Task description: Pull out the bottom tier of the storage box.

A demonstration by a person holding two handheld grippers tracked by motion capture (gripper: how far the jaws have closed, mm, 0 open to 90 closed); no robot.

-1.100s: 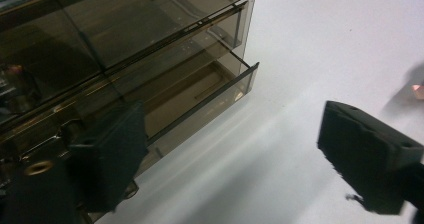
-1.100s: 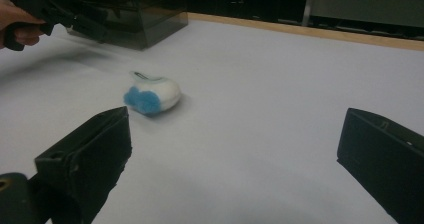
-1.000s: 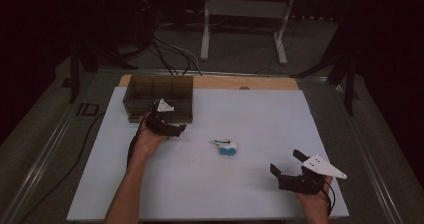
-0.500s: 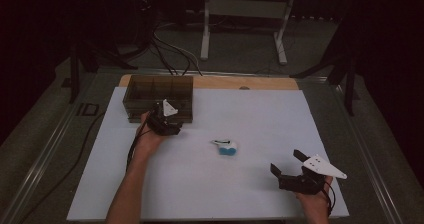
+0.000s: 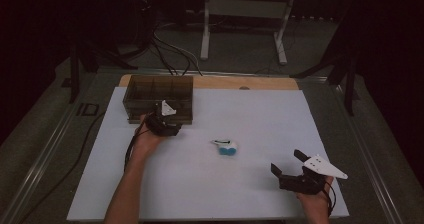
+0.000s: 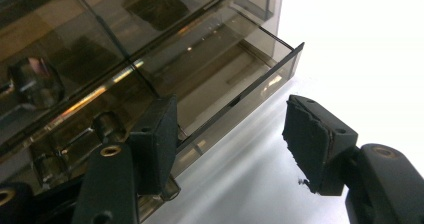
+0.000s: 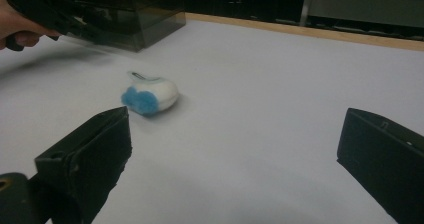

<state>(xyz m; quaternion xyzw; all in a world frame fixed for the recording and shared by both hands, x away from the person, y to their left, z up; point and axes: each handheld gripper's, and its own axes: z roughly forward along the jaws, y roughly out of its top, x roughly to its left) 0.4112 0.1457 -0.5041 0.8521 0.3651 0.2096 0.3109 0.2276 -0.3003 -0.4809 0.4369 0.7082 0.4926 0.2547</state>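
where the left gripper (image 6: 230,149) meets it, smoky clear drawer box (image 6: 150,59), drawer front (image 6: 240,104) between half-closed, just narrowing fingers, grip unclear

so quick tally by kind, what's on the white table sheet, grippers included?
Smoked plastic drawer box: 1
Blue-and-white object: 1
Grippers: 2 (left gripper with its jaws around the front edge of a part-open drawer, right gripper open)
Total: 4
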